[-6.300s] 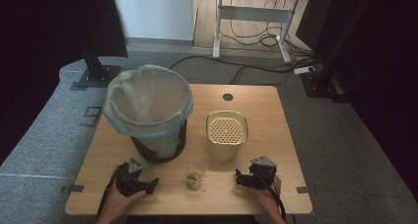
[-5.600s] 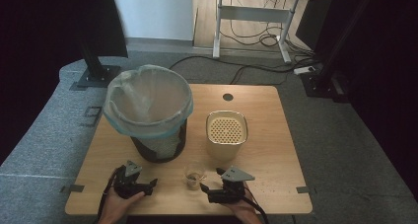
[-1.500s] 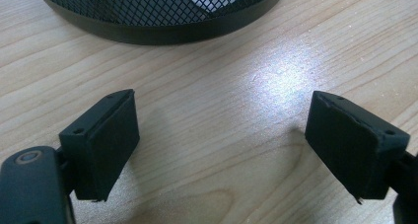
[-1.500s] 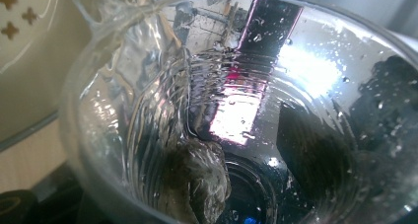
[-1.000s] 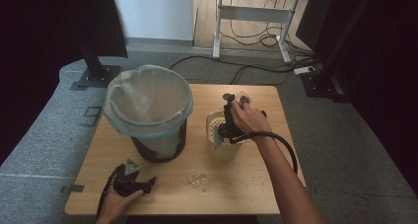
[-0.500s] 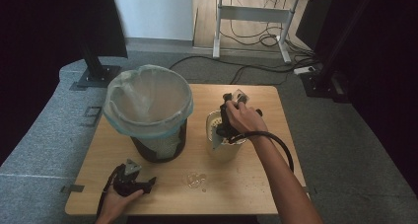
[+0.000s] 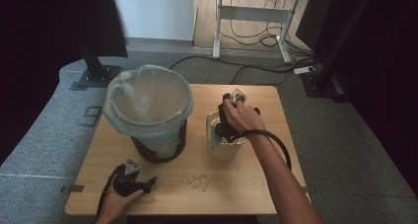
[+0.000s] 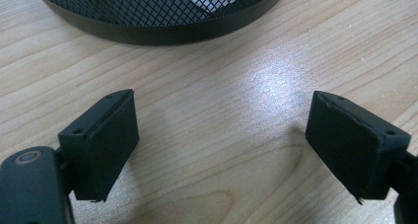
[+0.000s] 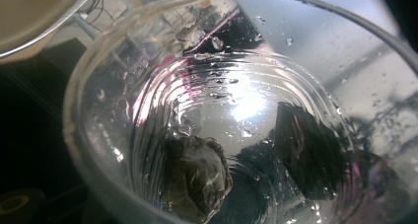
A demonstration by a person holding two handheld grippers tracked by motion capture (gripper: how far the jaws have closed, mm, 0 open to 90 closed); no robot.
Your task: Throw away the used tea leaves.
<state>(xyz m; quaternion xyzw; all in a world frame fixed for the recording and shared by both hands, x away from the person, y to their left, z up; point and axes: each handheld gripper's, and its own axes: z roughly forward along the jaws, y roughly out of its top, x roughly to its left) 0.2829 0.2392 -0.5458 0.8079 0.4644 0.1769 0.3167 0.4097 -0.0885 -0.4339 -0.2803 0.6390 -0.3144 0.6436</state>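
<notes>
My right gripper (image 7: 221,130) is shut on a clear plastic cup (image 9: 236,110), held tipped over the cream strainer-topped container (image 7: 226,152) at the table's middle right. Inside the cup lies a dark wet lump (image 9: 197,177), with droplets on the wall. One black pad (image 9: 310,155) shows through the cup's side. My left gripper (image 7: 143,182) rests open on the wood near the front left, its jaws wide apart (image 8: 222,150) and nothing between them. The black mesh foot of the bin (image 8: 162,12) stands just ahead of it.
A tall mesh bin lined with a pale bag (image 7: 148,105) stands at the left. A small clear glinting patch (image 7: 194,179) lies on the table (image 7: 266,184) near the front middle; I cannot tell what it is. The right gripper's cable loops off the right forearm.
The right gripper took the cup from the front of the table and carried it up over the cream container; in the last half second it shifted slightly. The left gripper stayed put.
</notes>
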